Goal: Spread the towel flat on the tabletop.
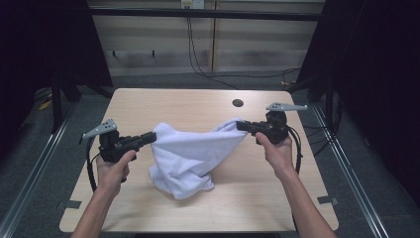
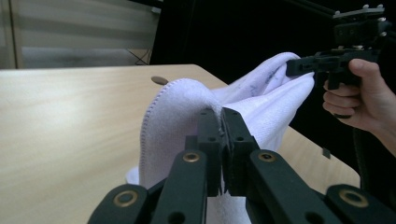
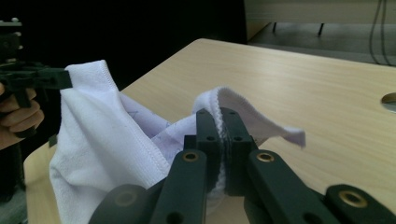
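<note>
- High view: towel (image 1: 185, 153) hangs between left gripper (image 1: 151, 137) and right gripper (image 1: 241, 125), long axis across the table (image 1: 148, 106); its lower bulk rests on the wood, sagging nearer the left.
- Left gripper view: jaws clamped on a hemmed edge; stitching visible.
- Right gripper view: jaws pinched on the opposite edge; a loose corner (image 3: 292, 135) sticks out past them.

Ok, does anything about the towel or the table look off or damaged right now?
Nothing stands out. The white towel hangs between the left gripper and the right gripper, each shut on an edge, its lower part bunched on the table. No tears or spills are visible.
</note>
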A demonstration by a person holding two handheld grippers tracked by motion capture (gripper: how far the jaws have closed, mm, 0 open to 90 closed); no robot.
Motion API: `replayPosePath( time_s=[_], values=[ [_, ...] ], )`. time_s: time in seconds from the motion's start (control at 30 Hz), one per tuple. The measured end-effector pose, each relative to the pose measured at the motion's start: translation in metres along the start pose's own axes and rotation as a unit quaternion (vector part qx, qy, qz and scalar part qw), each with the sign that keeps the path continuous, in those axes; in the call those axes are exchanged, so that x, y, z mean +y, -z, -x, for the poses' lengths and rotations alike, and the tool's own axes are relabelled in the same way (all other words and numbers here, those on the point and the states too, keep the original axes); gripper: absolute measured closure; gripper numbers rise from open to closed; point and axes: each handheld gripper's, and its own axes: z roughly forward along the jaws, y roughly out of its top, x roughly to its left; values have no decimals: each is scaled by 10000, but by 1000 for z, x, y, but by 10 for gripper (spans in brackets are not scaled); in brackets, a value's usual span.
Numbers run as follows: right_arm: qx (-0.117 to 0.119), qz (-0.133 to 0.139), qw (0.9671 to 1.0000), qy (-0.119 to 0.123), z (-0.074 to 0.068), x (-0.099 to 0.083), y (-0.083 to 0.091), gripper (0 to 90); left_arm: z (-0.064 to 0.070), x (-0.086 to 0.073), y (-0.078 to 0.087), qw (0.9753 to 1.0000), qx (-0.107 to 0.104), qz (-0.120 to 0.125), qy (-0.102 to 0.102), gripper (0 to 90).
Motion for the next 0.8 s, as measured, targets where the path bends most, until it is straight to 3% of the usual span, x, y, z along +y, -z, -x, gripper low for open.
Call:
replayPosePath(
  time_s=[0.07,0.2,0.27,0.37,0.4,0.43,0.47,0.57,0.7,0.73,0.8],
  values=[
    [-116,11,9999,-7,-3,11,-1,876,3,13,1,9998,83,6,-190,878],
    [-22,207,9998,-12,0,29,0,877,7,41,5,9991,153,169,-353,879],
    [12,294,9996,-58,2,40,1,876,8,55,5,9978,317,212,-538,879],
    [-25,415,9991,-122,3,58,-1,877,7,75,1,9967,446,392,-547,879],
    [-126,461,9988,-143,6,73,-3,877,5,91,-1,9954,521,477,-645,879],
    [-126,461,9988,-143,6,73,-3,877,5,91,-1,9954,521,477,-645,879],
    [-179,487,9985,-154,8,80,-3,876,5,101,-2,9942,612,553,-690,879],
    [-422,578,9974,-123,14,108,-5,877,14,130,-9,9902,741,757,-915,879],
    [-581,593,9965,-90,22,123,-5,876,18,149,-12,9880,729,914,-1012,879],
    [-544,803,9953,40,25,134,0,874,23,161,-12,9861,767,951,-1128,879],
    [-541,938,9940,169,26,140,3,874,26,165,-12,9851,732,978,-1211,879]
  ],
)
